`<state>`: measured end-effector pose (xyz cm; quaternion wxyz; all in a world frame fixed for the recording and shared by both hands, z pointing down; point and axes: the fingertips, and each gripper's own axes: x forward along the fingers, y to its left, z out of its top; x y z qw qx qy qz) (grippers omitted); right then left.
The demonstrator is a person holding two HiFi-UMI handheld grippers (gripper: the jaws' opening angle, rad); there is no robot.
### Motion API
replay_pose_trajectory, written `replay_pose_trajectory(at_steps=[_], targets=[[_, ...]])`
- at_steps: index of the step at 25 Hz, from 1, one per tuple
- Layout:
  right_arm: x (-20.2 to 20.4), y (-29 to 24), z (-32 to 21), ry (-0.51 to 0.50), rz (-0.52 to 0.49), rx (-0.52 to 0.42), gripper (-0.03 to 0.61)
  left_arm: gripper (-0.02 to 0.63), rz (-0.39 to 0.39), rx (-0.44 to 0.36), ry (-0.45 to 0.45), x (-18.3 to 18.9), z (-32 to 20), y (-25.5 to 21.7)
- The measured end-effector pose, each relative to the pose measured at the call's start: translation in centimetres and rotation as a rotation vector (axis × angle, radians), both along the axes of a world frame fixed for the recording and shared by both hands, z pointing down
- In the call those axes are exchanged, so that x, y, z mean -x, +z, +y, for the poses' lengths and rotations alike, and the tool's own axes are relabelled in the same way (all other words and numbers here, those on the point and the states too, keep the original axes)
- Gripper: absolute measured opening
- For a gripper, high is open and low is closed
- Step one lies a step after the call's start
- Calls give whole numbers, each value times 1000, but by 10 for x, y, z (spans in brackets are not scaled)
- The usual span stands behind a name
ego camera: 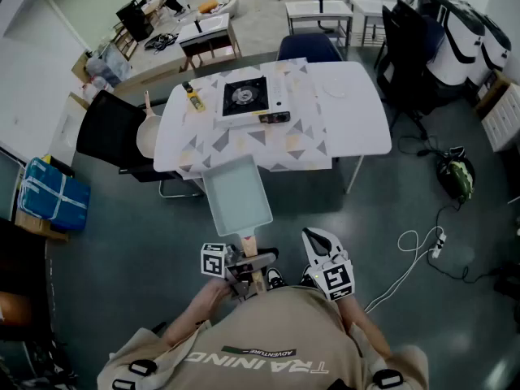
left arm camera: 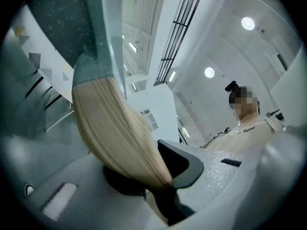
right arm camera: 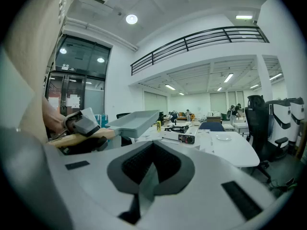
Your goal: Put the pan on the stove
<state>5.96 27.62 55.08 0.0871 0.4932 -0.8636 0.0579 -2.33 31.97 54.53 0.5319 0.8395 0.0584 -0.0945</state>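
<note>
A pale grey-blue rectangular pan (ego camera: 236,194) with a wooden handle (ego camera: 251,250) hangs in the air in front of the white table (ego camera: 357,112). My left gripper (ego camera: 244,268) is shut on that handle (left arm camera: 117,138), close to my body. The pan (right arm camera: 133,121) also shows in the right gripper view, left of centre. A portable gas stove (ego camera: 246,97) sits on the table's patterned cloth, well beyond the pan; the stove (right arm camera: 180,128) is small in the right gripper view. My right gripper (ego camera: 318,244) is held beside the left one, jaws together, holding nothing.
A black chair (ego camera: 114,132) stands left of the table, with a beige round pan (ego camera: 147,130) by it. A blue chair (ego camera: 309,47) is behind the table and a black office chair (ego camera: 406,51) to the right. A white plate (ego camera: 335,88) lies on the table. Cables (ego camera: 422,246) trail on the floor.
</note>
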Motion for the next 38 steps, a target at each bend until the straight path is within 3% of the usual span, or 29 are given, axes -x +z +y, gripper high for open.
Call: replay_pose_trajectory(at_steps=[14,26,34,38], targets=[[31,-9,-24,-9,13,-30,3,83,41,-33,7,30,-20,-11],[61,16,-38,38,19,45,3,87,1,-17,78,60,-35,13],[50,26,-98,25,-8,68,3,87,-7,6,56,52,-90,17],[33,20,-142,-11,-27,17,3,91,-27,8,29,38,-131,16]])
